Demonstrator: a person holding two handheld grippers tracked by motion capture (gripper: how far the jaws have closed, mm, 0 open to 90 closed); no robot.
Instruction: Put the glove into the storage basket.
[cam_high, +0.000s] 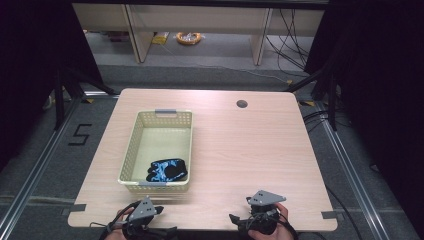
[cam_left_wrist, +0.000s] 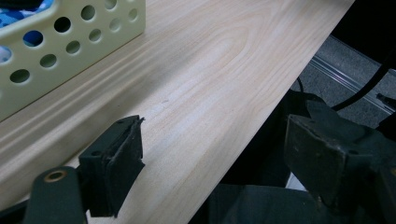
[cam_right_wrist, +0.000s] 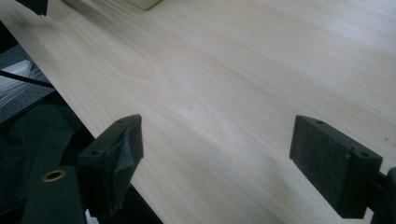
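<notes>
A cream perforated basket (cam_high: 131, 145) stands on the left half of the wooden table (cam_high: 240, 150). Inside it, at the near end, lies a black and blue patterned item (cam_high: 167, 170). The basket's holed wall (cam_left_wrist: 70, 42) fills the upper left of the left gripper view, with blue showing through the holes. My left gripper (cam_high: 159, 209) rests at the table's front edge, just in front of the basket, open and empty (cam_left_wrist: 212, 154). Over at the front right edge, my right gripper (cam_high: 234, 219) is open too, with bare wood between its jaws (cam_right_wrist: 217, 154).
A round dark cable hole (cam_high: 242, 104) sits near the table's far edge. Beyond the table are desk legs, cables and a yellow coil (cam_high: 188, 37) on the floor. A metal rail (cam_high: 30, 185) runs along the floor at the left.
</notes>
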